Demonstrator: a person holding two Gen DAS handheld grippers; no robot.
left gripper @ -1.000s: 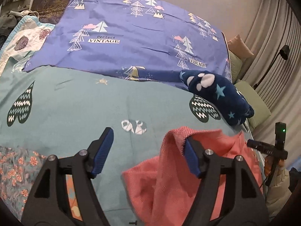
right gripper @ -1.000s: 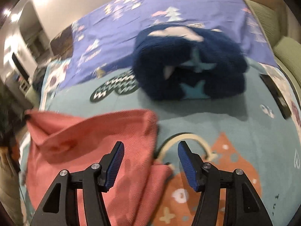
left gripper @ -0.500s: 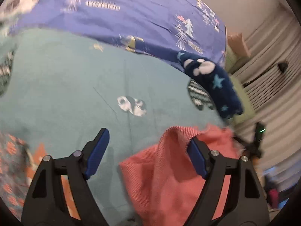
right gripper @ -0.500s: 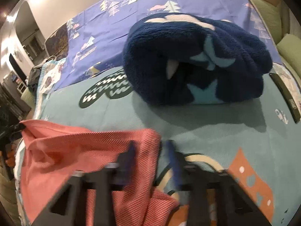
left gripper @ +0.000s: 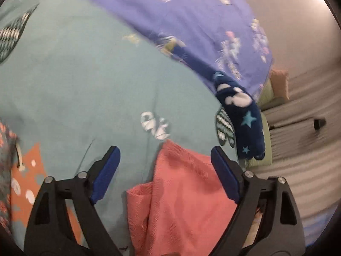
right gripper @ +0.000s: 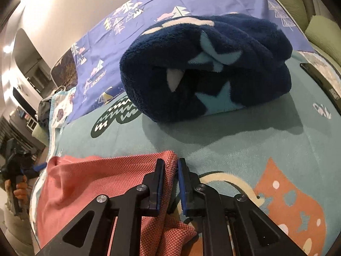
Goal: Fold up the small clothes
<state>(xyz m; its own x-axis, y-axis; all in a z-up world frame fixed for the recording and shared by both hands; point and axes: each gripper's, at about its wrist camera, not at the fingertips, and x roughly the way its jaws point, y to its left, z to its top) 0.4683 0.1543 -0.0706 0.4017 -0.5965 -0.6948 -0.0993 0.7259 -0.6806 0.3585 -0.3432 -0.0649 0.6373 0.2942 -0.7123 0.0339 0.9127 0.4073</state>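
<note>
A coral knit cloth (left gripper: pixel 181 192) lies rumpled on the teal bedspread (left gripper: pixel 74 74). My left gripper (left gripper: pixel 164 151) hangs over its near end. Its jaws are opening wide, the cloth lies between them and neither pad touches it. In the right wrist view the same cloth (right gripper: pixel 102 177) spreads to the left. My right gripper (right gripper: pixel 171 163) is closing on the cloth's upper right corner, and both pads press the fabric. A hand (right gripper: pixel 17 183) holding the left gripper shows at the far left edge.
A folded navy fleece with stars (right gripper: pixel 202 68) sits just beyond the cloth, also seen as the navy fleece (left gripper: pixel 240 115) at the bed's right side. A purple printed sheet (left gripper: pixel 191 21) covers the far bed. A dark flat device (right gripper: pixel 319 81) lies at the right edge.
The right jaws went from wide apart to pinched on the coral cloth's corner. The left jaws spread wider and rolled, and the cloth dropped off the right finger onto the bed.
</note>
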